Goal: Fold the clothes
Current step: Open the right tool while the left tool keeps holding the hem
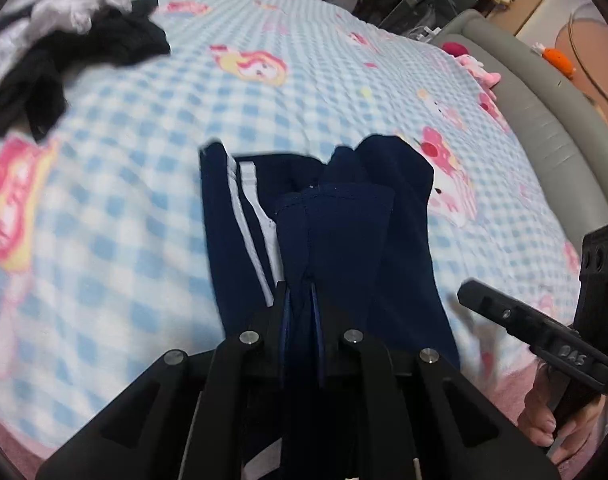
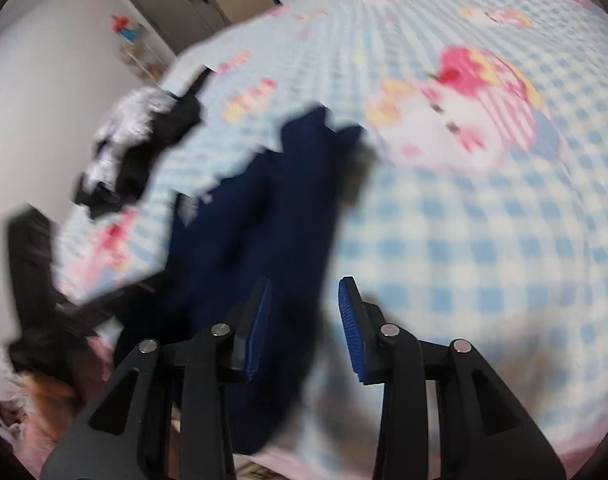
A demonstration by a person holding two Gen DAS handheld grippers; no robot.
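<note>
A navy garment (image 1: 364, 220) with white side stripes (image 1: 243, 216) lies bunched on the checked bed cover (image 1: 143, 200). My left gripper (image 1: 299, 288) is shut on a fold of it, and the cloth runs up from between the pads. In the right wrist view the same navy garment (image 2: 263, 220) is blurred. My right gripper (image 2: 304, 320) stands open above its near end, and the blue pads (image 2: 352, 320) do not touch the cloth. Its black fingers (image 1: 504, 314) show at the right of the left wrist view, apart from the garment, with a hand (image 1: 544, 420) on the grip.
A heap of black and white clothes (image 1: 63, 40) lies at the bed's far left corner, seen too as the heap (image 2: 135, 152). A grey padded bed edge (image 1: 544, 120) runs along the right, with pink plush toys (image 1: 476, 68) beside it. A wall and a door (image 2: 163, 8) stand beyond the bed.
</note>
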